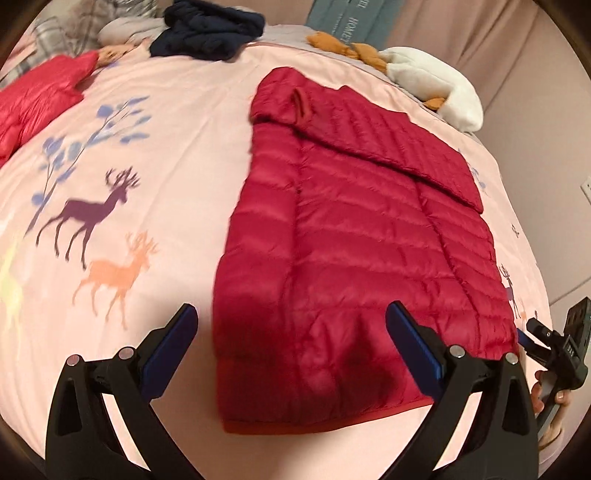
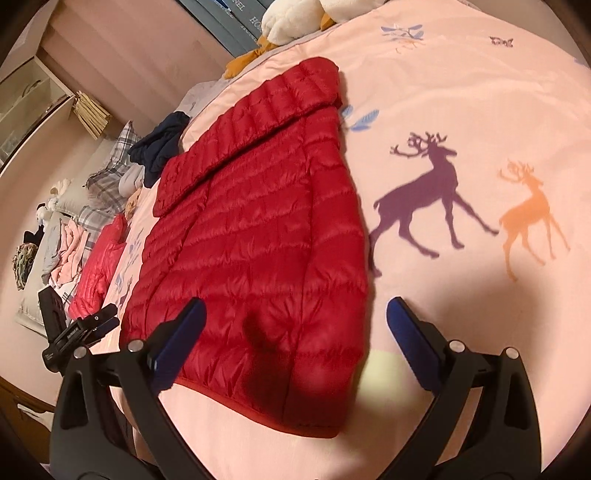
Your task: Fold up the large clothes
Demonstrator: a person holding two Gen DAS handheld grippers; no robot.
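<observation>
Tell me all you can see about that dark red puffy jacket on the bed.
The dark red jacket is a quilted, puffy garment with shiny fabric stitched in horizontal channels. It lies flat on the pink deer-print bedspread, already folded lengthwise into a narrow panel, with a sleeve laid diagonally across its upper part. A small hanging loop shows near the collar, and a thin orange-red trim edges the hem. Both jaws stand open just short of the hem, not touching it.

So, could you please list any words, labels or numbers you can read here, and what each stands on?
"HOME": on the blue-grey cushion at the head of the bed; its other lettering is cut off or blurred.
"DAS", read with doubt: small white letters on the right tongs.
Label on the left tongs: too small to read.
Red down jacket: no text visible.
</observation>
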